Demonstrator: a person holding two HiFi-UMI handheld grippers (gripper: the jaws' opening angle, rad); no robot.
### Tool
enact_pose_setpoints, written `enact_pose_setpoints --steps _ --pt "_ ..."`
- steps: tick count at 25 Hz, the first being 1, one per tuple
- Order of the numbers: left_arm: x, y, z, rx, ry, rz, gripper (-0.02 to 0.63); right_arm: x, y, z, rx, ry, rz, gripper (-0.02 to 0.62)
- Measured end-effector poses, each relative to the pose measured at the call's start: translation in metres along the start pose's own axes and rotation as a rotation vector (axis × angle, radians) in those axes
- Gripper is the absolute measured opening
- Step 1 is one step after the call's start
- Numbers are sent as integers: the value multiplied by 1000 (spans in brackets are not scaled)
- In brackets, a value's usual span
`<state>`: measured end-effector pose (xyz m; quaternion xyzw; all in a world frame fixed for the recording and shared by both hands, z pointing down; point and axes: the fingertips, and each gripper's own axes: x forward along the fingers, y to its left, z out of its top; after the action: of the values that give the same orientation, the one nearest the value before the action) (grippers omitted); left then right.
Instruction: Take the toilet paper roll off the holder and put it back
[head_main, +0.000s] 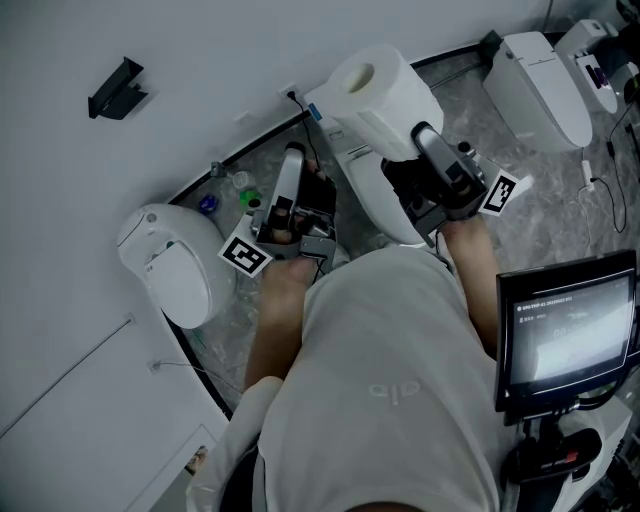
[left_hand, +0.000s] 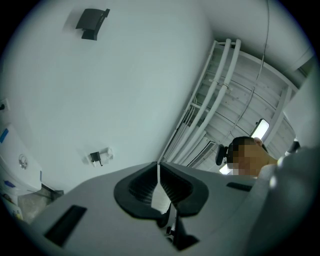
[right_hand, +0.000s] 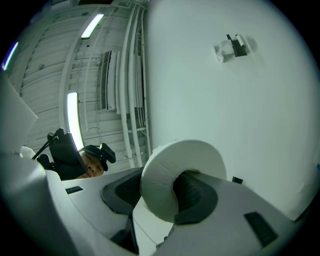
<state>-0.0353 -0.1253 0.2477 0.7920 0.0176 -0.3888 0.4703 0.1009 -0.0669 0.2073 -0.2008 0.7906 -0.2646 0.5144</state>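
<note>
My right gripper (head_main: 420, 135) holds the white toilet paper roll (head_main: 385, 95) up in the air in front of the white wall, above a toilet. In the right gripper view the roll (right_hand: 182, 177) sits between the jaws; one pad lies outside it and the other shows through its core. The black holder (head_main: 117, 90) is fixed to the wall far to the left and stands bare; it also shows in the left gripper view (left_hand: 91, 22). My left gripper (head_main: 293, 155) hangs lower, between two toilets. Its pads (left_hand: 150, 187) are almost touching with nothing between them.
A white toilet (head_main: 170, 265) stands at the left, another (head_main: 385, 215) under the roll, and a third (head_main: 545, 85) at the back right. A monitor (head_main: 565, 335) stands at my right. A small wall fitting (left_hand: 100, 156) sits low on the wall. Small bottles (head_main: 228, 195) lie on the floor.
</note>
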Motion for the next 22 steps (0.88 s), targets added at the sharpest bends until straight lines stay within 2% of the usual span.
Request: enact_pose_setpoints --steps 17,19,22 --pt "-3 3 1 -8 -2 13 6 -1 1 2 3 -13 8 181" --pt "-4 3 1 14 -2 28 6 -1 1 1 7 -13 9 181" --pt "-5 8 1 78 22 96 5 0 0 0 9 -8 9 181"
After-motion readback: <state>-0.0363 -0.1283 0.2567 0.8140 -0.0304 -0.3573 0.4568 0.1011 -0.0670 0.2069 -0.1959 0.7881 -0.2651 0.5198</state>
